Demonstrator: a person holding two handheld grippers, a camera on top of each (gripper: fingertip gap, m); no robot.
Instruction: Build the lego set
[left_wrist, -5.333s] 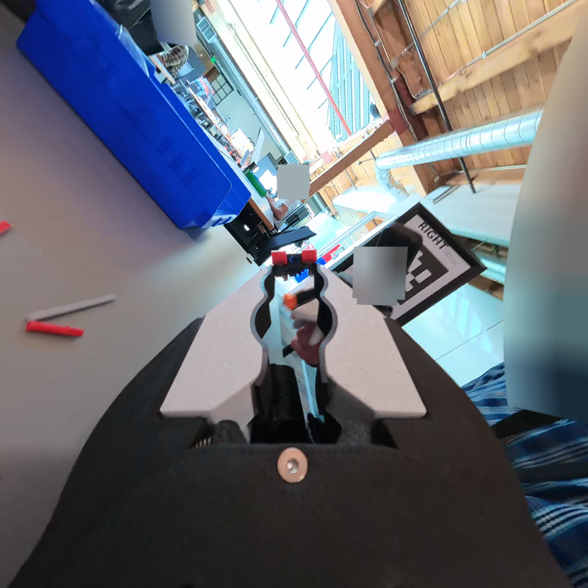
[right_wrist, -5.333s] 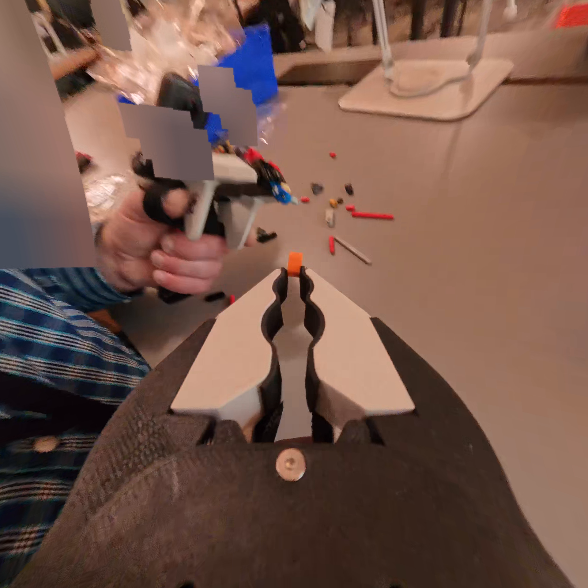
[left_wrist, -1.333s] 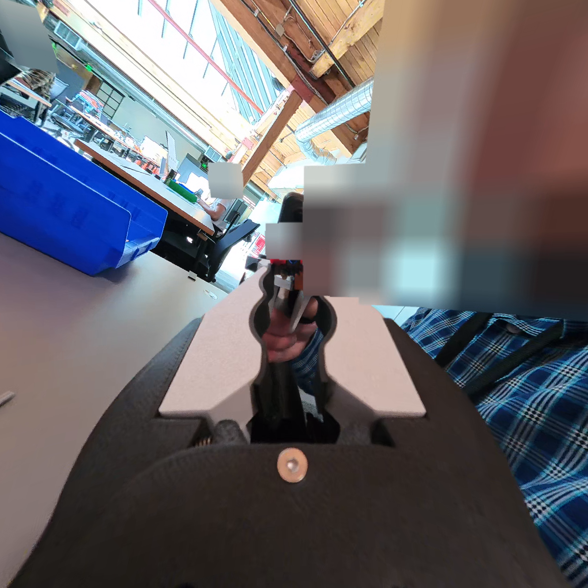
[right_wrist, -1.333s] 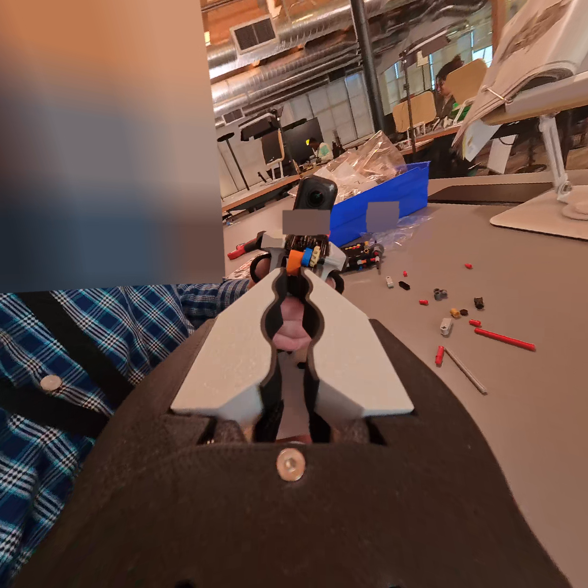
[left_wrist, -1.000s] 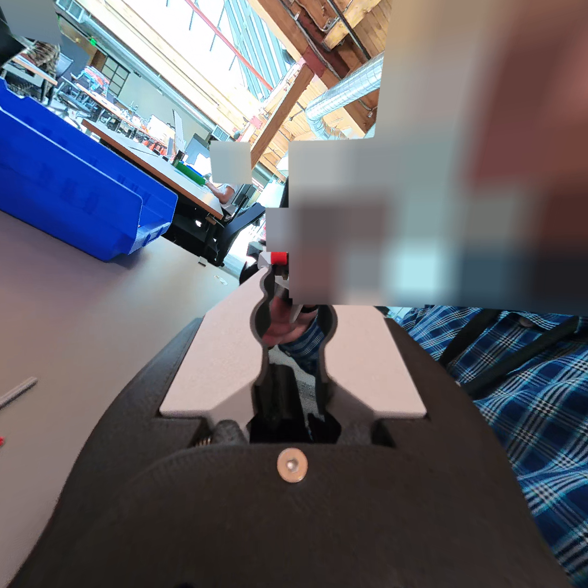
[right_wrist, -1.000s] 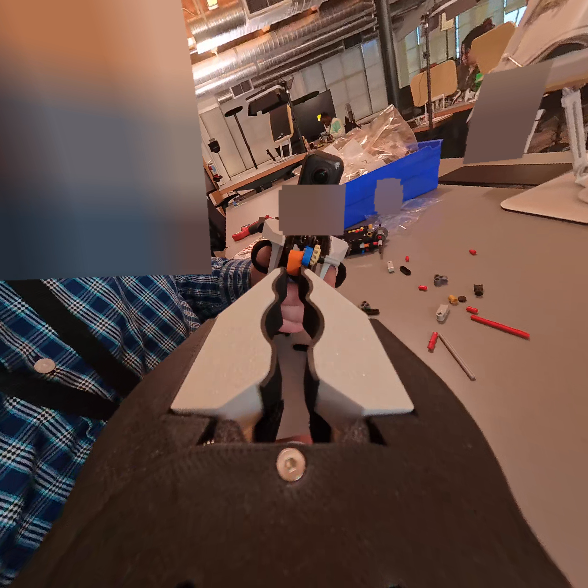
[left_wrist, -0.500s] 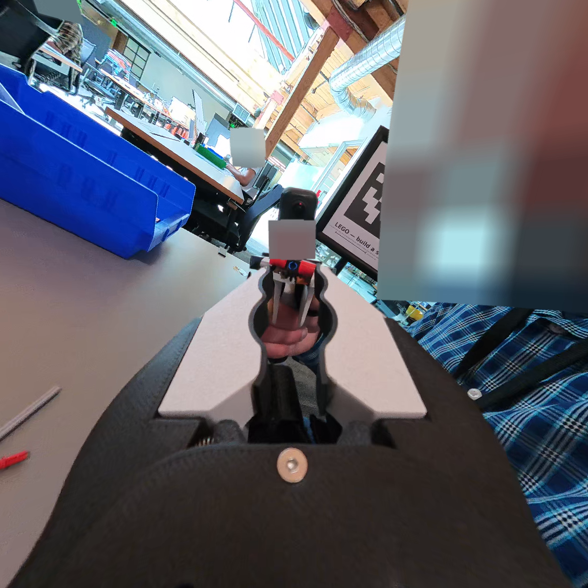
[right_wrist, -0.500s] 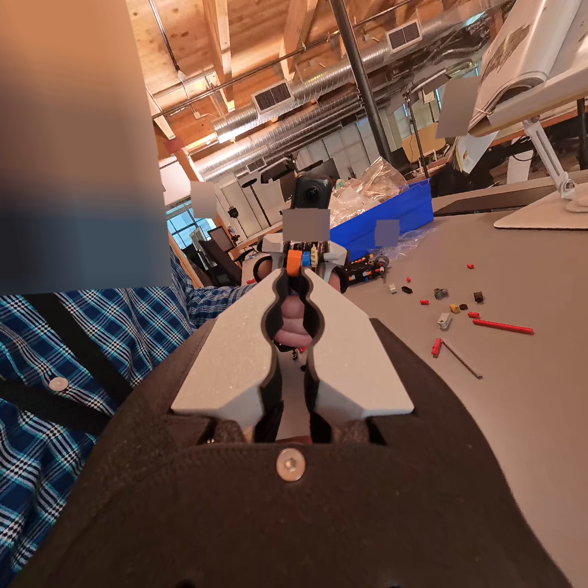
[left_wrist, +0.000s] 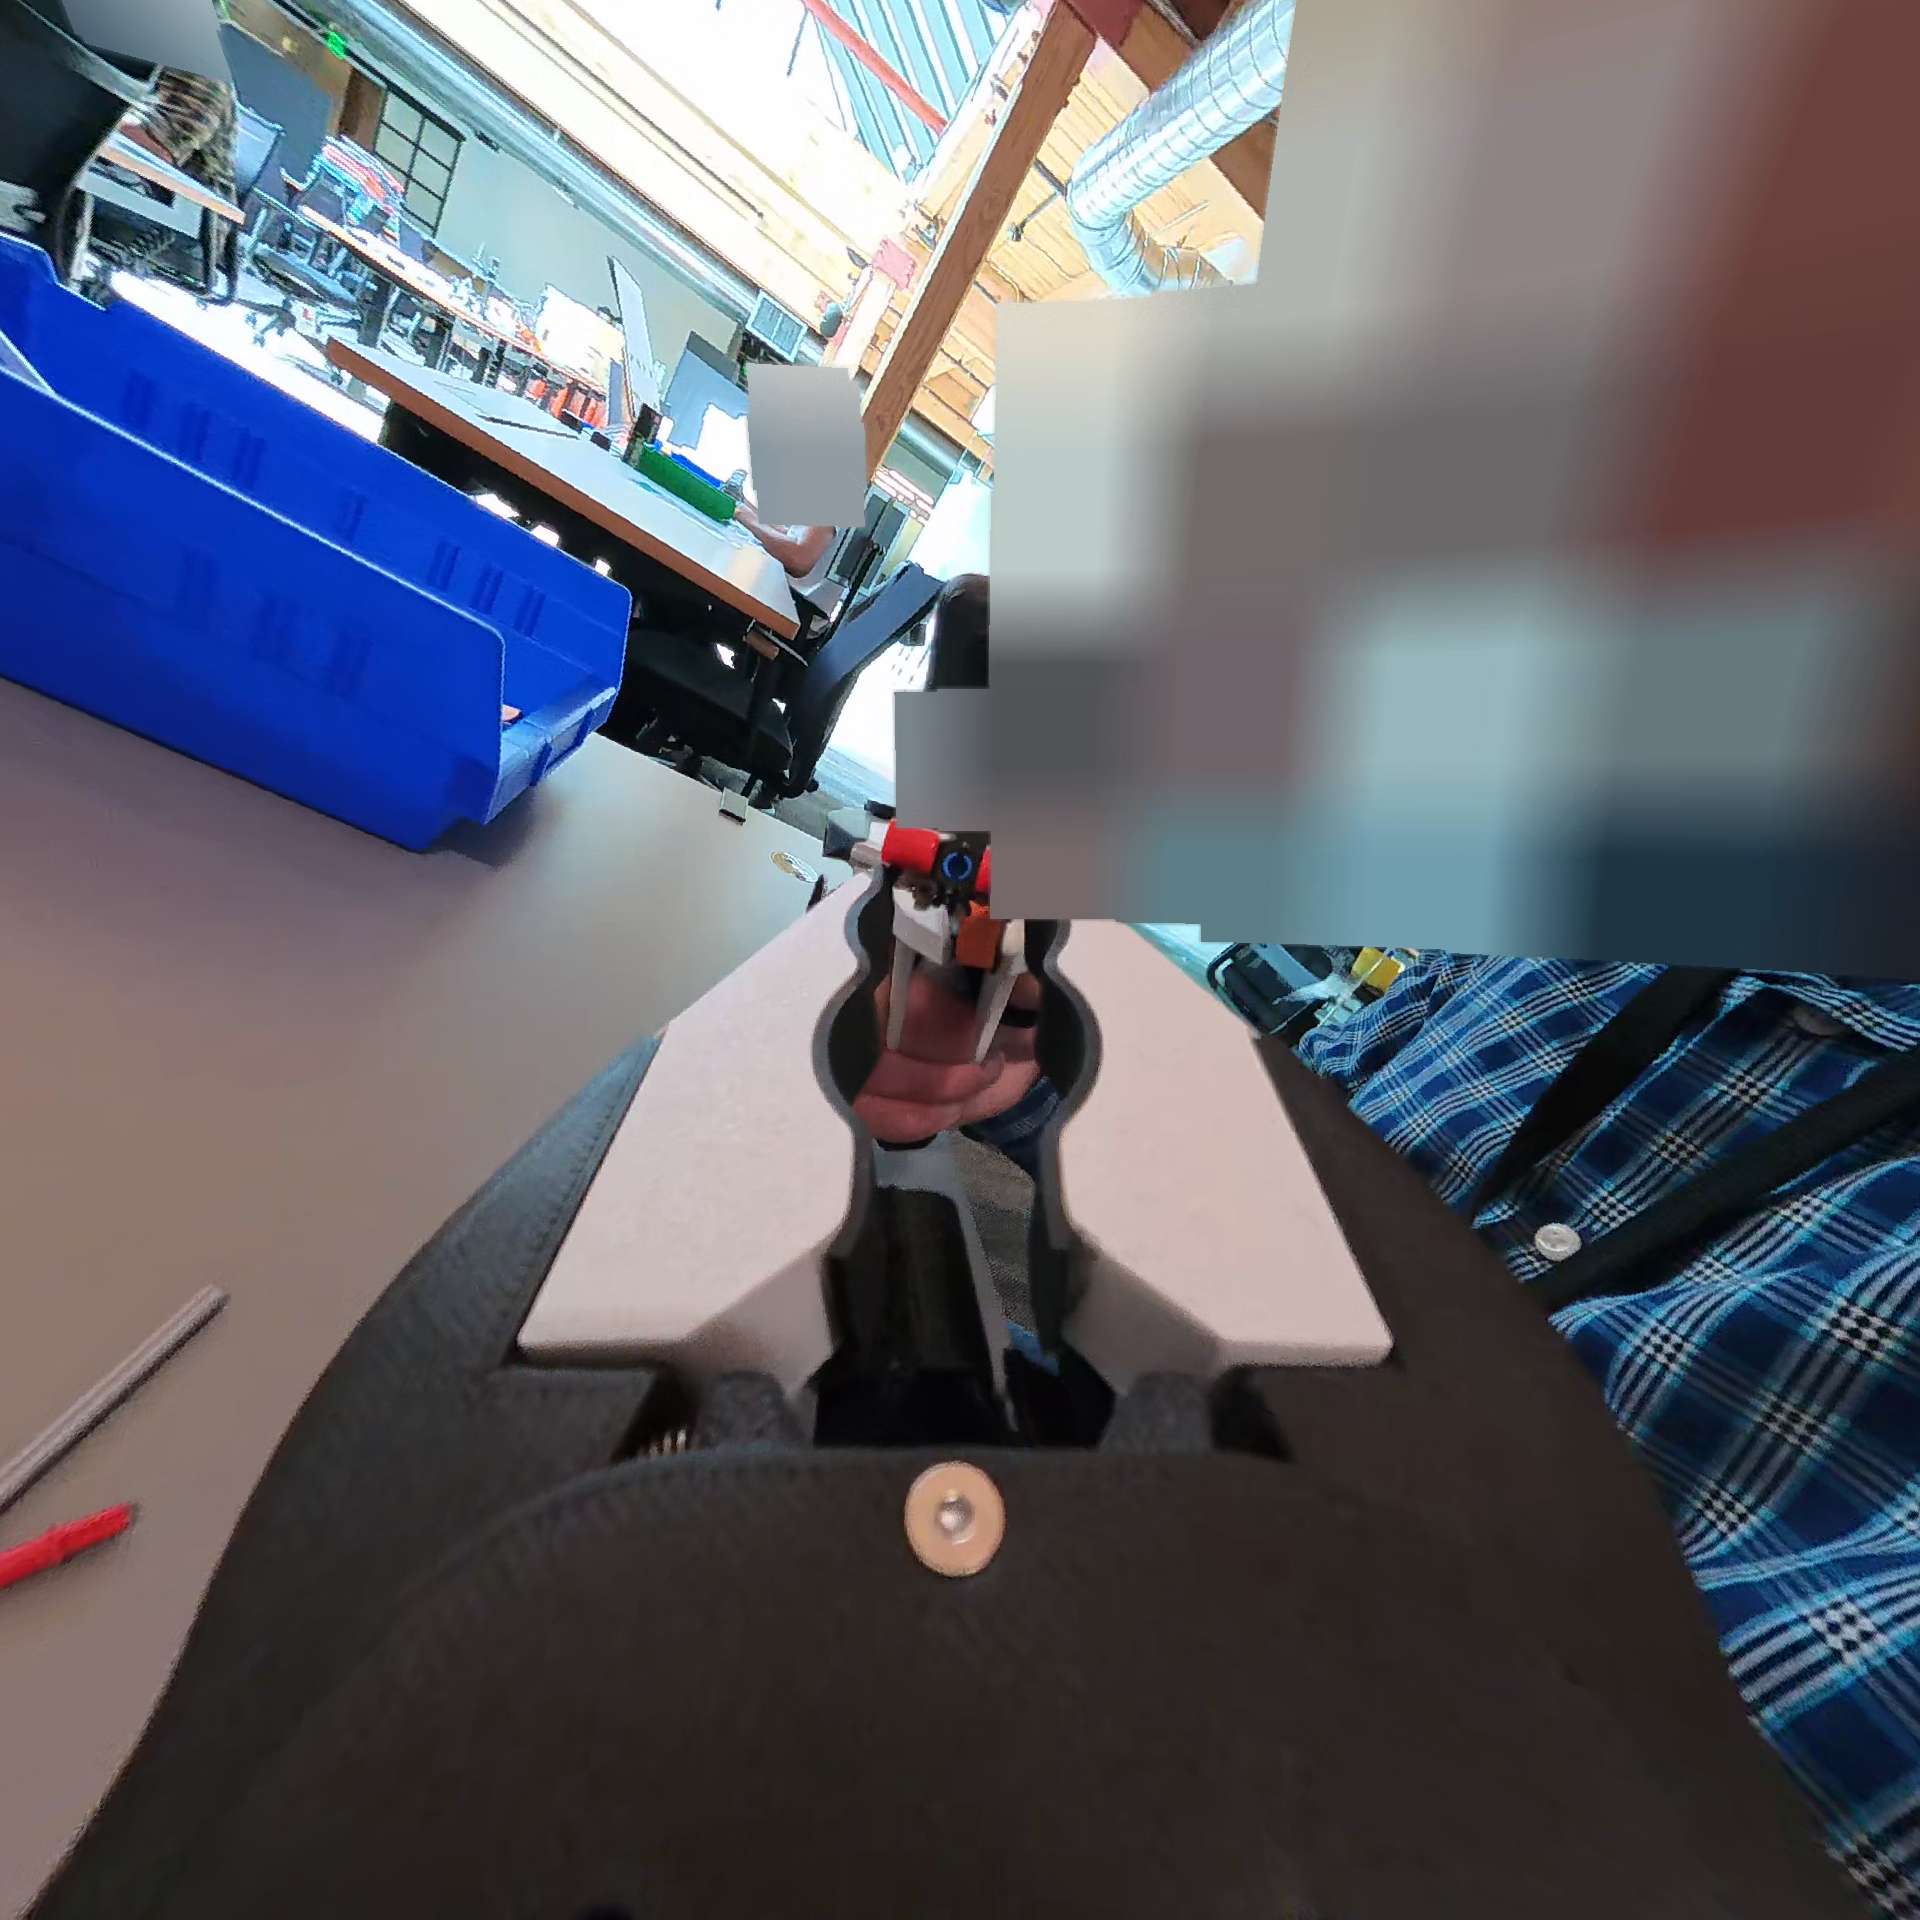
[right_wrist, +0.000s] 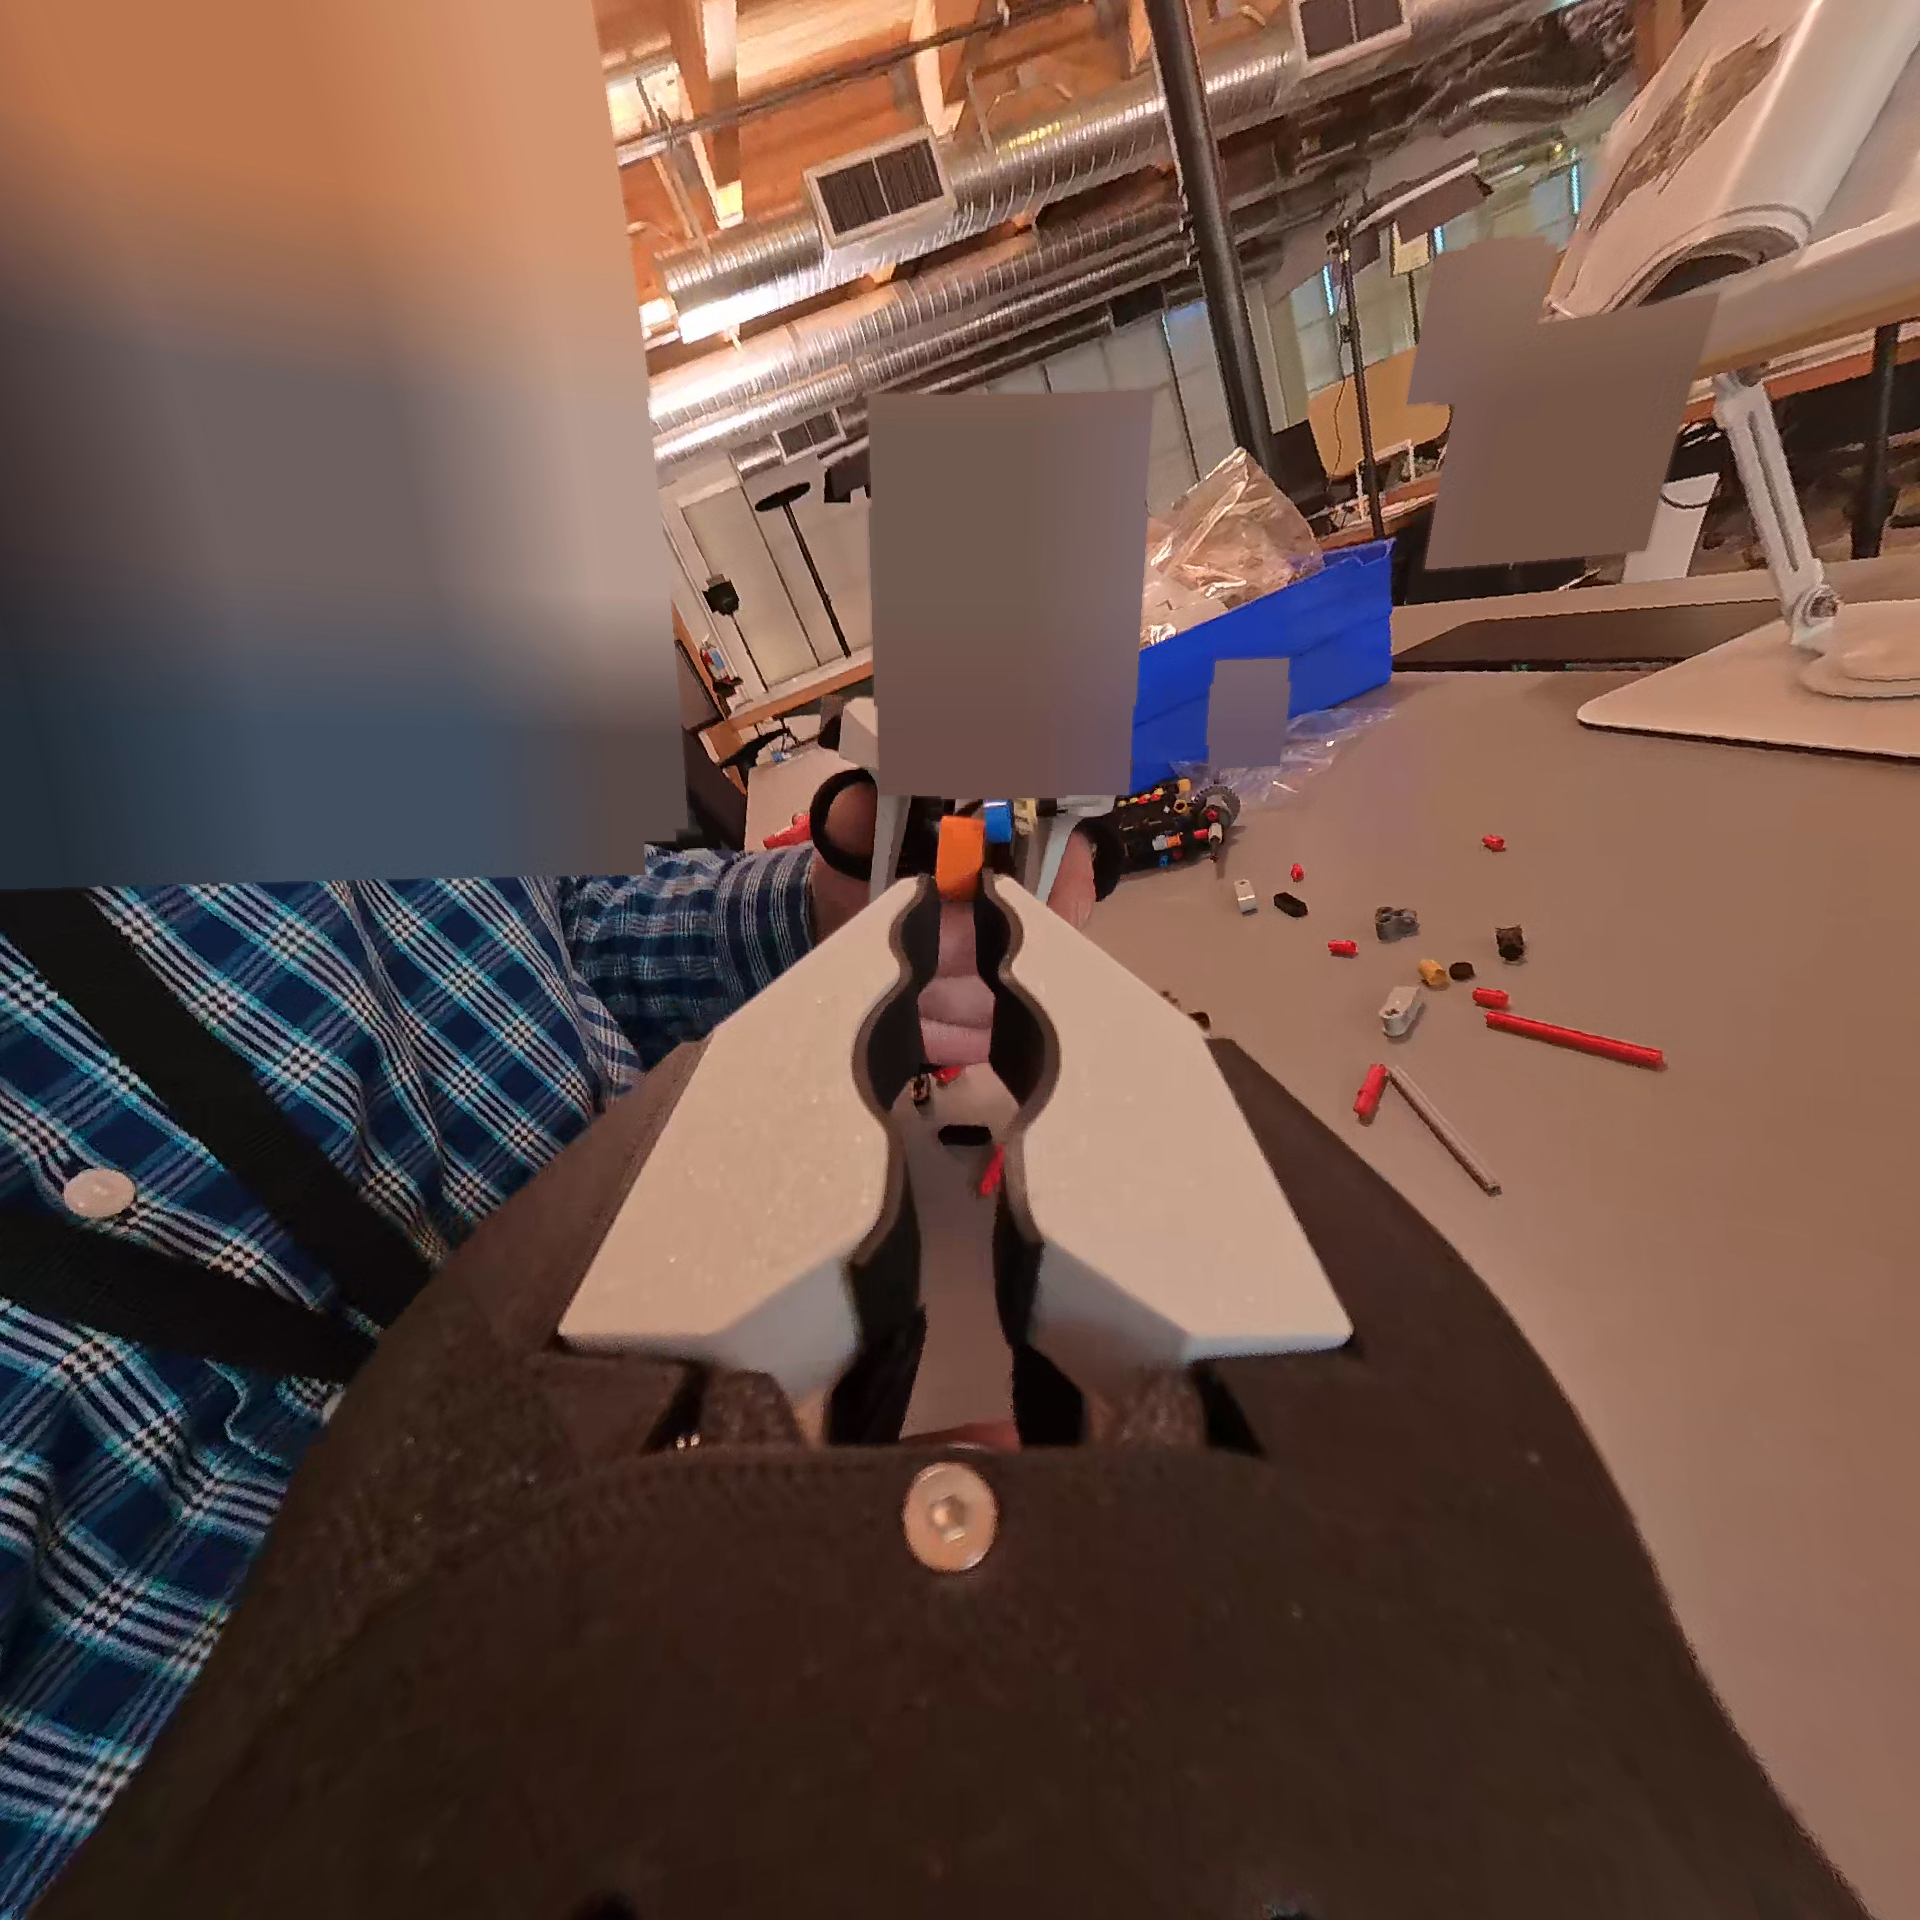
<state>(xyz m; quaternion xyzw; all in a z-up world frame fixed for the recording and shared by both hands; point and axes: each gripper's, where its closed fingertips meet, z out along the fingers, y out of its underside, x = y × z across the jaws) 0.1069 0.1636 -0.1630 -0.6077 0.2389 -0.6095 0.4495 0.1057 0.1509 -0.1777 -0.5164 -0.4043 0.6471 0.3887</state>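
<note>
I see the grey tabletop (right_wrist: 1621, 1351) spread under both grippers, with a blue bin (left_wrist: 260, 582) standing at its far edge in the left wrist view; the right wrist view shows it (right_wrist: 1320, 634) with clear plastic bags (right_wrist: 1226, 530) piled in it. A person in a blue checked shirt (right_wrist: 343, 1049) sits close beside the grippers.

My left gripper (left_wrist: 951, 914) and right gripper (right_wrist: 958, 894) face each other above the tabletop, tip to tip. Between them sits the small lego assembly (left_wrist: 940, 857): from the left I make out a red block, a blue round-holed piece and an orange piece below it; from the right the assembly (right_wrist: 961, 847) shows an orange piece in front, with blue and pale yellow bits behind. The right fingers (right_wrist: 1049, 935) stand narrow, pinched on the orange piece at their tips. The left fingers (left_wrist: 810, 956) are also narrow and reach up to the assembly, but I cannot tell whether they actually clamp it.

A larger dark lego build (right_wrist: 1174, 831) lies on the tabletop near the bin. Loose parts are scattered to the right: a long red rod (right_wrist: 1574, 1039), a grey rod (right_wrist: 1444, 1127), a short red pin (right_wrist: 1369, 1091), and small grey, yellow and black bits (right_wrist: 1434, 971).
</note>
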